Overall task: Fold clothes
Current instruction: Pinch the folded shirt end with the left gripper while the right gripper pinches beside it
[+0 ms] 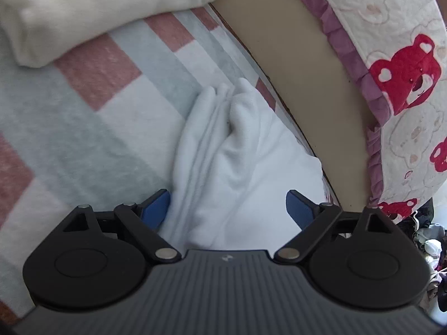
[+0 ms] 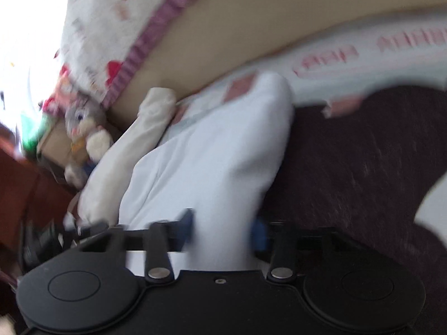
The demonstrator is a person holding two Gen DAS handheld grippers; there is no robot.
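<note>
A white garment (image 1: 229, 150) lies bunched in long folds on the checked blanket (image 1: 83, 111). My left gripper (image 1: 227, 208) is open, its blue pads (image 1: 156, 206) wide apart on either side of the bunched cloth. In the blurred right wrist view, the same white garment (image 2: 212, 153) runs up from between the blue pads (image 2: 187, 229) of my right gripper (image 2: 223, 231), which is shut on a thick fold of it. A cream folded garment (image 1: 97, 8) lies further back on the blanket and shows as a cream roll (image 2: 125, 162) beside the white one.
A beige bed board (image 1: 293, 55) borders the blanket. Beyond it hangs a bear-print quilt (image 1: 405, 69) with a purple frill. Dark maroon fabric (image 2: 363, 167) lies right of the white garment. A plush rabbit (image 2: 83, 128) and reddish wooden furniture (image 2: 22, 189) are at the left.
</note>
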